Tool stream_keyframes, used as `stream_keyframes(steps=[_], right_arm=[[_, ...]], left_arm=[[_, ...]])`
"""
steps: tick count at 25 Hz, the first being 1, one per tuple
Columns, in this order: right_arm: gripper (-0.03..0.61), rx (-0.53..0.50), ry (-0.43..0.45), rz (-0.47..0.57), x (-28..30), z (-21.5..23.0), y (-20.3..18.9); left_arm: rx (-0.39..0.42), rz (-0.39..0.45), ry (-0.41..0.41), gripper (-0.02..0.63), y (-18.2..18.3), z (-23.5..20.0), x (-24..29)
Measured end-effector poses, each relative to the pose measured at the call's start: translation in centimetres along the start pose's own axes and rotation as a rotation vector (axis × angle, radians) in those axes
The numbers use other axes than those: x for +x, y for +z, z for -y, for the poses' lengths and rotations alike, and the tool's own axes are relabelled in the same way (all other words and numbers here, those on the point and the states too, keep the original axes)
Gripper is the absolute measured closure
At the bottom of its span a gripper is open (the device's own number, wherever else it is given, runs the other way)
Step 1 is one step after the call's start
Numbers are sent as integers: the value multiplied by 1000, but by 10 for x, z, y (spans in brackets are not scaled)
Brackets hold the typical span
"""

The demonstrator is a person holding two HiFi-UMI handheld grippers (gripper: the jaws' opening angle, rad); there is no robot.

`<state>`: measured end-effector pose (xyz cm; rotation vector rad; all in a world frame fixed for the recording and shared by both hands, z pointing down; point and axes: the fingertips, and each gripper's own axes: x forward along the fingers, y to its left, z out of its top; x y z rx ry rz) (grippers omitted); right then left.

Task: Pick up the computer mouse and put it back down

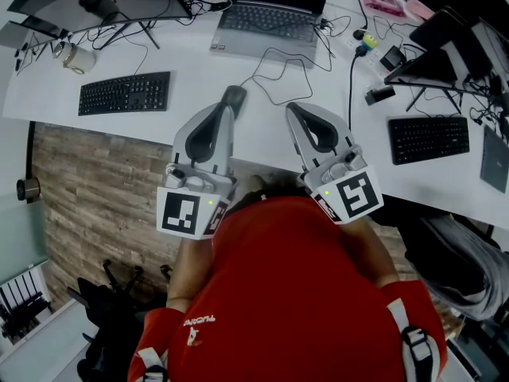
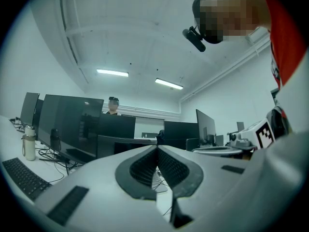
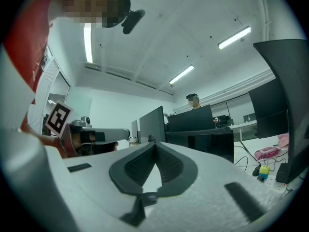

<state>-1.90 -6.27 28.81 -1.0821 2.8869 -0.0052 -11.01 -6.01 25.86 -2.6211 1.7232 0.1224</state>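
A dark grey computer mouse (image 1: 234, 95) lies on the white desk (image 1: 199, 62), and its cable loops back toward the laptop. My left gripper (image 1: 229, 111) is held level just short of the mouse, its tip almost at the mouse's near end. Its jaws are shut with nothing between them, and its fingertips (image 2: 157, 149) meet in the left gripper view. To the right of the mouse my right gripper (image 1: 291, 107) is also shut and empty, its pads (image 3: 153, 145) closed together. Neither gripper view shows the mouse.
On the desk's left part lies a black keyboard (image 1: 125, 92), with a mug (image 1: 78, 57) and a camera (image 1: 99, 3) behind it. A laptop (image 1: 266, 18) stands behind the mouse. At the right are a second keyboard (image 1: 428, 138) and tangled cables (image 1: 366, 46). The desk's near edge runs under both grippers.
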Motion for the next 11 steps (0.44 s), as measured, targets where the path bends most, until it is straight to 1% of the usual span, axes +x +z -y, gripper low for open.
stream_keyframes(steps=[11], right_arm=[[575, 1, 4, -7, 4, 0, -2]], left_arm=[[-9, -8, -8, 604, -2, -2, 2]])
